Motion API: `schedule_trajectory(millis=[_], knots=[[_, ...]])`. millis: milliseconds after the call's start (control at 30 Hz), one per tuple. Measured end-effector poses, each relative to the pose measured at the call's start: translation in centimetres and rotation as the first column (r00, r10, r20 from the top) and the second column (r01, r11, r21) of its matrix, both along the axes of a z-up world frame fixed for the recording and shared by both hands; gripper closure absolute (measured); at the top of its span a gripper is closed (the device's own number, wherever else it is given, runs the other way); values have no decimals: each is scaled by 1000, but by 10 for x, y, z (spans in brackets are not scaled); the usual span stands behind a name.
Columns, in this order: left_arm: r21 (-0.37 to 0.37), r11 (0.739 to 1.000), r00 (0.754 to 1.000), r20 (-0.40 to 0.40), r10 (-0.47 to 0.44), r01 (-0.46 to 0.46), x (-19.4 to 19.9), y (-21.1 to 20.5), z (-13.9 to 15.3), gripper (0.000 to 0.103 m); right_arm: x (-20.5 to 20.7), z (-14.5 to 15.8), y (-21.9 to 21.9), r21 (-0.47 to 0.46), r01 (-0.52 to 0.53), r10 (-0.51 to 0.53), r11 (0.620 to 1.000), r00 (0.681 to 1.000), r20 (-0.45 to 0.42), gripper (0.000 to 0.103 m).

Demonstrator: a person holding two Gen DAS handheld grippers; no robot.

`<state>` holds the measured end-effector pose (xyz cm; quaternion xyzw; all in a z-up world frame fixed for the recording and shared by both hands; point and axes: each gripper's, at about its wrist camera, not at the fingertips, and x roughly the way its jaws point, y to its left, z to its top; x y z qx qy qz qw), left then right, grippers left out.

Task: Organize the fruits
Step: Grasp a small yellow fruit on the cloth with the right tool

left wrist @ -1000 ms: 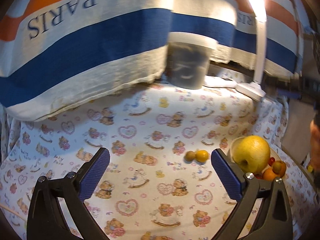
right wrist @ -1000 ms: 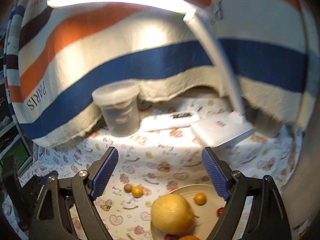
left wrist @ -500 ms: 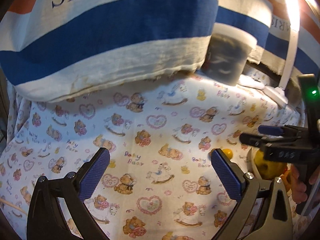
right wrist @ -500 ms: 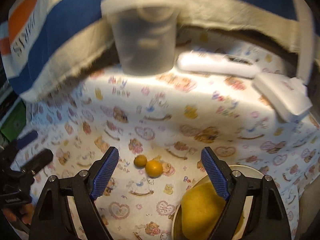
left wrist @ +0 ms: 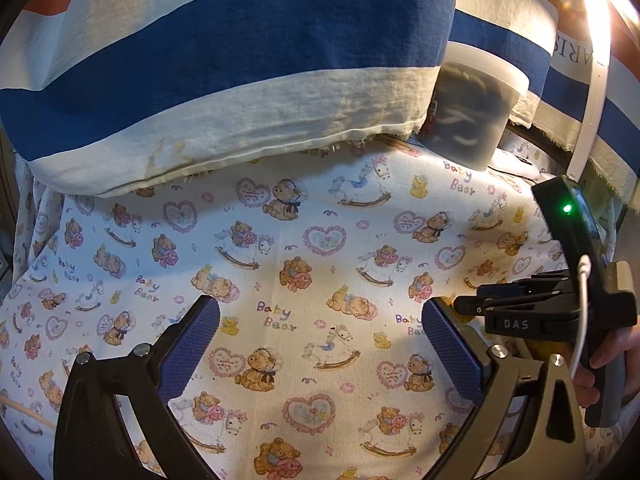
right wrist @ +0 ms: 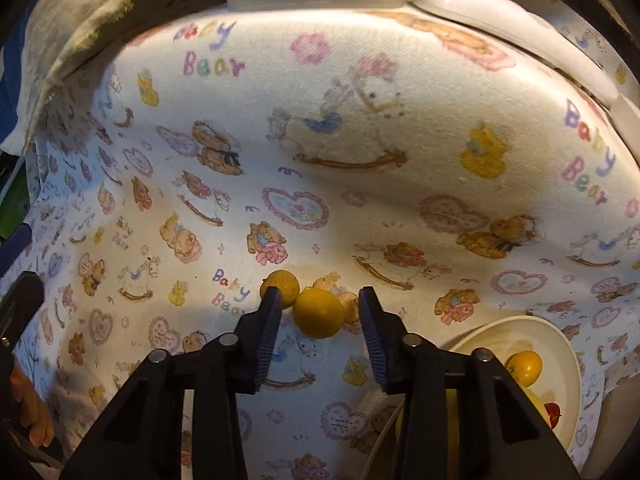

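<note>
The right hand-held gripper point(right wrist: 319, 316) was pitched down close over the tabletop, its two blue-padded fingers point(right wrist: 267, 330) partly apart and straddling a small round yellow-orange fruit point(right wrist: 319, 312) that lay on the cloth between them; neither pad appeared to touch it. A second, smaller yellow fruit point(right wrist: 280, 285) sat just beside the first, touching it, with the left finger tip overlapping its near edge. In the left wrist view the same right hand-held gripper point(left wrist: 464, 306) entered from the right edge, black-bodied, with a green light lit on its top and a white cable running down it, a person's fingers wrapped round its handle.

The left hand-held gripper point(left wrist: 320, 344) hovered over bare cloth with its fingers wide apart and nothing between them.

The tabletop was covered by a white cloth printed with teddy bears, hearts and rocking horses point(left wrist: 320, 240). At the back hung a cream, blue and orange striped fabric point(left wrist: 240, 60), with a lidded translucent plastic tub point(left wrist: 468, 120) standing partly tucked behind its edge. A white oblong device point(right wrist: 500, 12) lay at the far right of the cloth.

A cream round plate point(right wrist: 560, 344) sat to the right of the two loose fruits, near but apart from them. On it lay a small yellow-orange fruit point(right wrist: 524, 368), a small red fruit point(right wrist: 553, 416) and part of a larger yellow fruit point(right wrist: 538, 404), mostly hidden behind the gripper.
</note>
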<state>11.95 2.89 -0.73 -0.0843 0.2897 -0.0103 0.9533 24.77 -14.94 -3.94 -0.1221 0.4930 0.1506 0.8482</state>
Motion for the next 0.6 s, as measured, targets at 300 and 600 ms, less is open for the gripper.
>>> schedule_trajectory(millis=[300,600], knots=[[-11,1000,1000,9,12,-12,-4,4,4,2,-2,-13,10,-62,-31,31,998,1000,-5,73],[-17,1000,999,49,-1,2,-10,4,16,3,-54,30,-2,94,-41,27,995,989,147,73]])
